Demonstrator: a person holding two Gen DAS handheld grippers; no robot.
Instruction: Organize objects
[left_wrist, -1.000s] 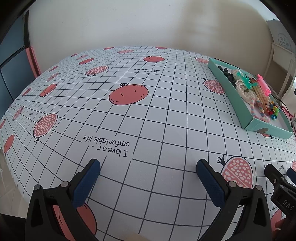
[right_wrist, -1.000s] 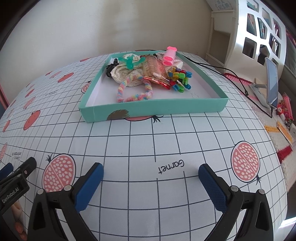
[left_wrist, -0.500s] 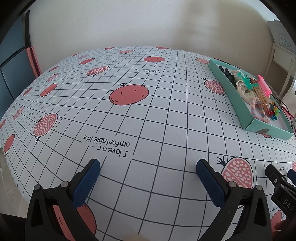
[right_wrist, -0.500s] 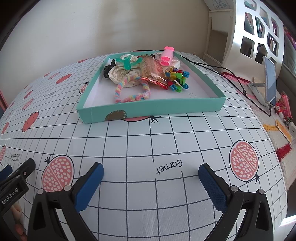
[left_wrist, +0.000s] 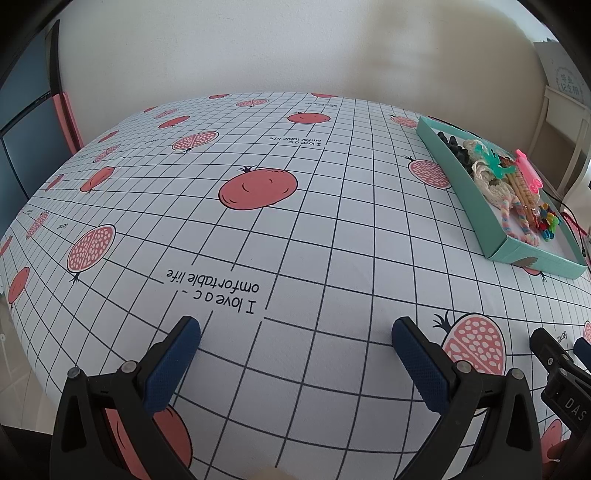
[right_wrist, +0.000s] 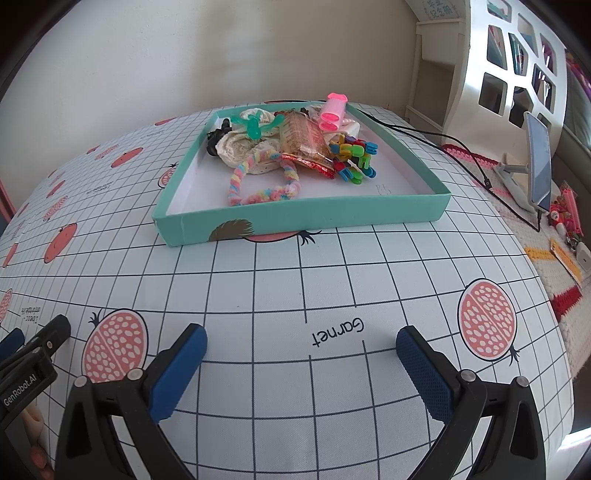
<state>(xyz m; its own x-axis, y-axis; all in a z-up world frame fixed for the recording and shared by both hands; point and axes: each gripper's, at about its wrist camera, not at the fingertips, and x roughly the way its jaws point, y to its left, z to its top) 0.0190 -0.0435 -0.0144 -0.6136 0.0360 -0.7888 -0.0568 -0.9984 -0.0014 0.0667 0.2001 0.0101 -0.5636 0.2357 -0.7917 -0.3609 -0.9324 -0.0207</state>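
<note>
One teal tray (right_wrist: 295, 218) holds one snack packet (right_wrist: 304, 146) (both tongs gape empty).

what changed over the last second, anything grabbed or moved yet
Nothing was grabbed or let go. The right tongs pulled back a little, so the teal tray sits slightly farther off in the right wrist view. The left tongs barely moved. Both tongs stayed open and empty above the tablecloth, and the pastel braided loop, snack packet and coloured clips lie as before.
</note>
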